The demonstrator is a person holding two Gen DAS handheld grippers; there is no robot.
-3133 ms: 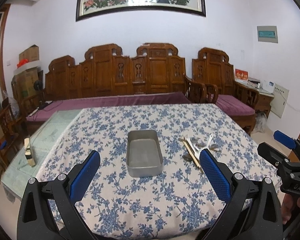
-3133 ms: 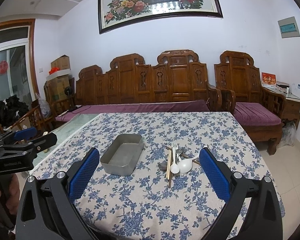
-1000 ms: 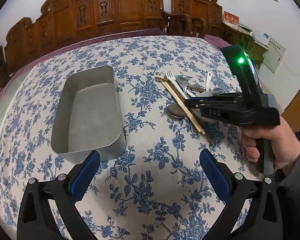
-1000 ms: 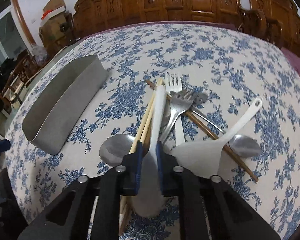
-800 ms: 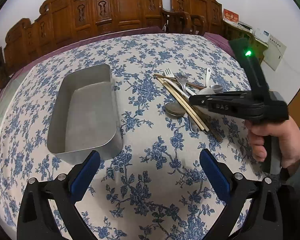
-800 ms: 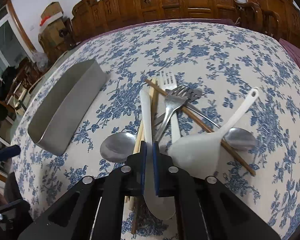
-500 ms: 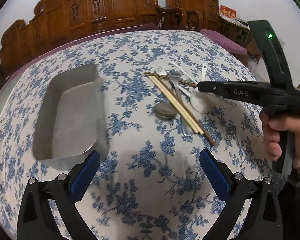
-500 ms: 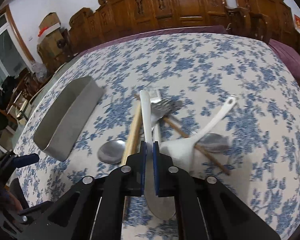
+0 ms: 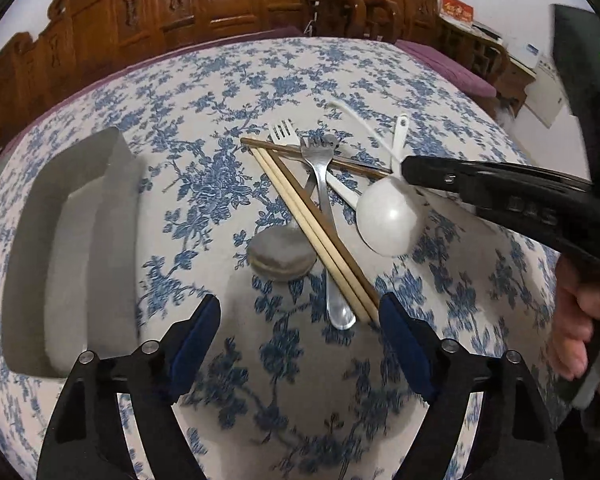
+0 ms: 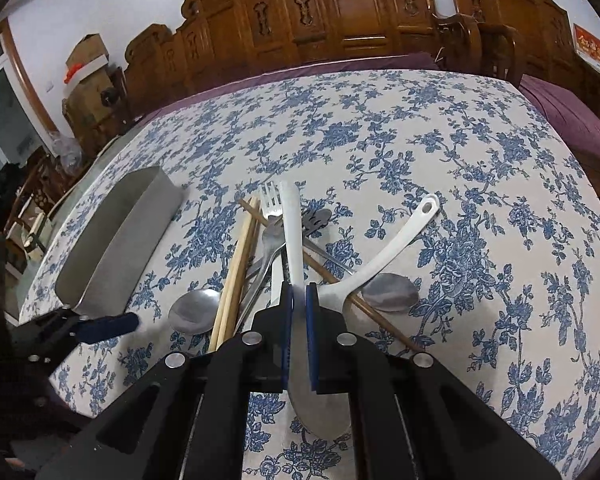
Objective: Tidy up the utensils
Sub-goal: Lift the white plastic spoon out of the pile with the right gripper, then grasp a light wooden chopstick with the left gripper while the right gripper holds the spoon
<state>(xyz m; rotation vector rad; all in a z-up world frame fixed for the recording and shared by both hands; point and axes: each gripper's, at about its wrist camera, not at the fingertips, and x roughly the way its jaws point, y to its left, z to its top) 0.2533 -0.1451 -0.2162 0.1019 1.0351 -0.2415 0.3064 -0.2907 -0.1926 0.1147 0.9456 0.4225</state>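
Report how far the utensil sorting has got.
Done: nothing; the metal tray is empty. In hand: the right hand-held gripper clamps a white spoon. The left hand-held gripper, empty, is closing near the light chopsticks. Left: forks, spoons, chopsticks.

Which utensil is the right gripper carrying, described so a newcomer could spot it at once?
On the blue-flowered tablecloth, right of the metal tray, lies a heap of cutlery and chopsticks. Above that heap the right gripper is shut on a white plastic spoon, clamped at the neck. Unlike the other white spoon resting on the pile, this one is lifted, handle pointing away.
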